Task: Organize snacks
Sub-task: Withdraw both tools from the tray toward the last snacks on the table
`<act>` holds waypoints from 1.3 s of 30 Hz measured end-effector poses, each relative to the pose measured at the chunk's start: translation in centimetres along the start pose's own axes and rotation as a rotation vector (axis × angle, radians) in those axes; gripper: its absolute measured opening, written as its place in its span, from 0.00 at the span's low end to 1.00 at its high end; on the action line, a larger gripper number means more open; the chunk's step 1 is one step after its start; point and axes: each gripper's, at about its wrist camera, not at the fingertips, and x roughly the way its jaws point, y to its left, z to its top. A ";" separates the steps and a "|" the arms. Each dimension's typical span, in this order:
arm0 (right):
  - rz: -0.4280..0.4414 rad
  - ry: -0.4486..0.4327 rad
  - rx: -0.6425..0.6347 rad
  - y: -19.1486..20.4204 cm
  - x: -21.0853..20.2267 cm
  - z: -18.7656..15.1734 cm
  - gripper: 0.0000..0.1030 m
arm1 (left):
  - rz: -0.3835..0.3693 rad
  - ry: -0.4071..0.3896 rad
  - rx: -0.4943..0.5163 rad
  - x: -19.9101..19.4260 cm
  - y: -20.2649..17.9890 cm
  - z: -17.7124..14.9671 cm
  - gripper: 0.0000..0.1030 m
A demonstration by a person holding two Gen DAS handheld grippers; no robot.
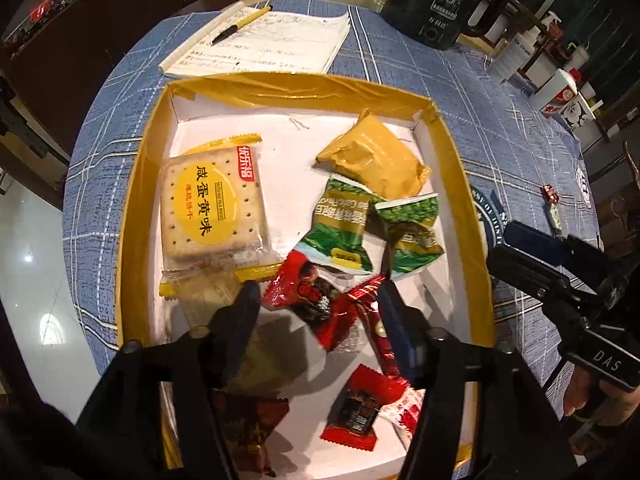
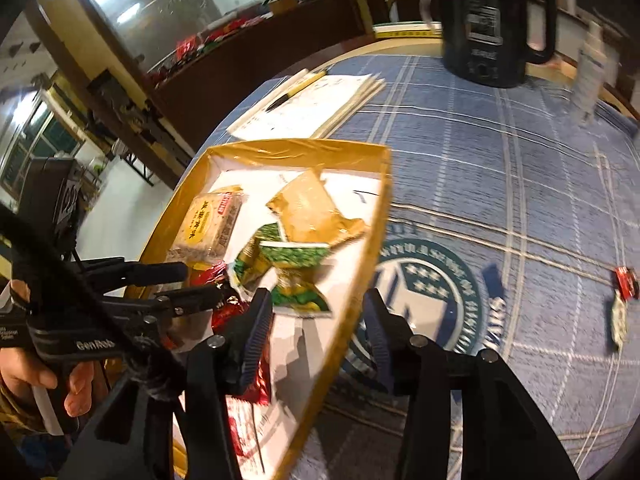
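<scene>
The snacks lie in the yellow-edged tray (image 1: 136, 208) on the desk (image 1: 500, 120); a red candy (image 1: 316, 300) sits between the half-open fingers of the left gripper (image 1: 316, 300), seemingly let go. The right gripper (image 2: 316, 320), half open and empty, straddles the tray's right wall. I judge sorting goes on; two loose candies (image 2: 622, 300) wait near the desk's right edge.

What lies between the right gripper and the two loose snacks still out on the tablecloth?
Nothing visible. From the right gripper to the two loose snacks there is only bare tablecloth; the tray's yellow wall lies on its other side.
</scene>
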 end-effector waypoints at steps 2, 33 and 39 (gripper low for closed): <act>-0.004 -0.010 0.026 -0.9 -0.6 -0.6 0.48 | -0.009 -0.007 0.000 -0.3 -0.6 -0.2 0.62; -0.193 -0.118 0.260 -15.8 -11.7 -6.9 0.52 | -0.062 -0.023 0.220 -0.5 -16.2 0.3 0.76; -0.206 -0.109 0.228 -18.7 -12.8 -7.2 0.52 | -0.075 0.001 0.249 0.8 -20.8 1.0 0.76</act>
